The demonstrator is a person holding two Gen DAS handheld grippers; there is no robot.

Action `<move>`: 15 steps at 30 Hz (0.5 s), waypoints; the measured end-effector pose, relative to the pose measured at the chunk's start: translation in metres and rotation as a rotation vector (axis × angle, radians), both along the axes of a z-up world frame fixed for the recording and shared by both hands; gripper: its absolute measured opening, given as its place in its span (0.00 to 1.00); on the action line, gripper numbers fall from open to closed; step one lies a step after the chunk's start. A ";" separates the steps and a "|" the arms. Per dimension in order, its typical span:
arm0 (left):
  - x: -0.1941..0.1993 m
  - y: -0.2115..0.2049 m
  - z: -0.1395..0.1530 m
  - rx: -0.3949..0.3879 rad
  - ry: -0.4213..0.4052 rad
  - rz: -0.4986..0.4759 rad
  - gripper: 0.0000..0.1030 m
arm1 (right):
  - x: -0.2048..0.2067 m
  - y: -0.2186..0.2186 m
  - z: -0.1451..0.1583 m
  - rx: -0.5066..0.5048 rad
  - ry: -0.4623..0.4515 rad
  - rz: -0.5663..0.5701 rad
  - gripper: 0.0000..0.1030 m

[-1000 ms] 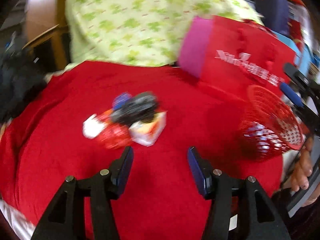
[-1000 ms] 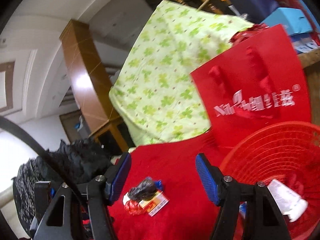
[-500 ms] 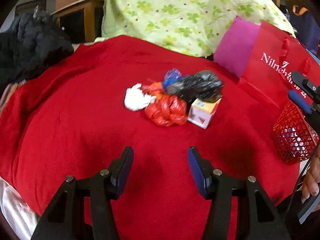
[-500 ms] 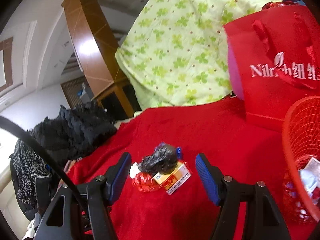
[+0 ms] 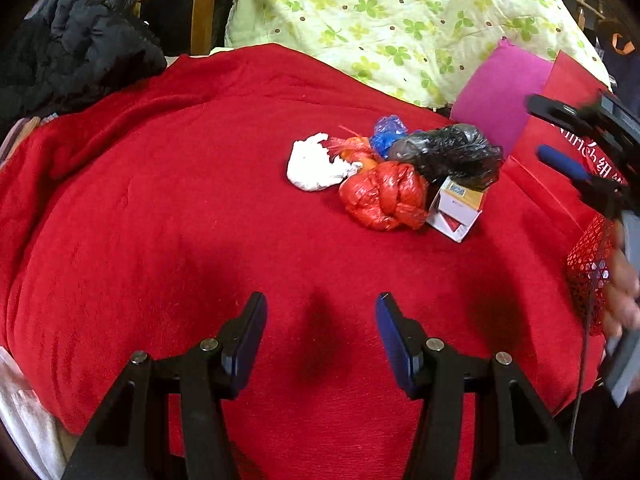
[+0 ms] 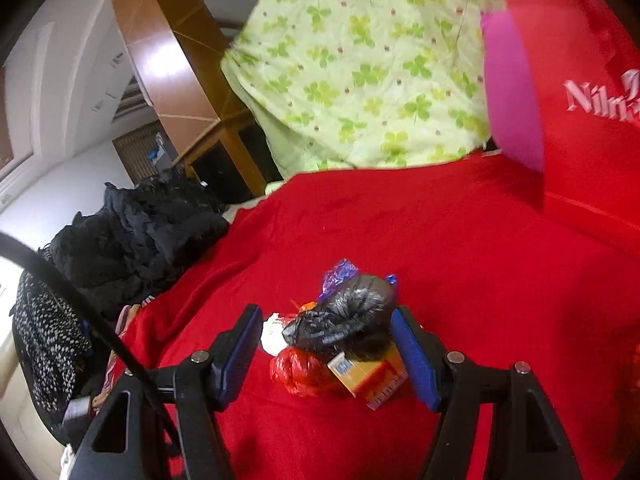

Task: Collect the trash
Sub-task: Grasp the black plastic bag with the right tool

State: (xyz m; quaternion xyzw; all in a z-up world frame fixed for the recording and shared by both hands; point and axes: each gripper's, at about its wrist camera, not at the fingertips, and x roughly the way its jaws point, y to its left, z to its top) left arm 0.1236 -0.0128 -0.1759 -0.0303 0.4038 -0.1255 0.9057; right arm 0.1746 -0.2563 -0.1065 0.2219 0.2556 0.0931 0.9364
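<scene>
Red fleece blanket [image 5: 168, 216] covers the surface; trash lies heaped just ahead of both tools, probably bunched for quick picking. Right tool [image 6: 326, 350] released, nothing pinched, its jaws framing the heap from this side: crumpled black plastic bag [image 6: 348, 318] atop a small orange-and-white carton [image 6: 372, 380], knotted red plastic bag [image 6: 298, 372] beside it. Left tool [image 5: 320, 334] also released, empty, well short of the heap; white tissue wad [image 5: 314, 162] ahead to its right. Red mesh basket [image 5: 588, 276] at far right, partly hidden. Obstacles: red paper gift bag [image 6: 580, 92] and green clover-print quilt [image 5: 400, 20] behind; black jacket [image 5: 76, 48] far left.
</scene>
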 end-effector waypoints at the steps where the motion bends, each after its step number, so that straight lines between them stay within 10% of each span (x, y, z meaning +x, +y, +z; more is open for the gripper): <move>1: 0.000 0.002 -0.002 -0.002 -0.001 -0.003 0.56 | 0.011 0.002 -0.003 0.014 0.021 0.001 0.69; 12: 0.003 0.011 -0.011 -0.009 -0.003 -0.010 0.56 | 0.079 0.017 -0.036 -0.082 0.182 -0.092 0.66; 15: 0.007 0.010 -0.011 -0.011 -0.001 -0.005 0.56 | 0.077 0.025 -0.037 -0.169 0.178 -0.079 0.41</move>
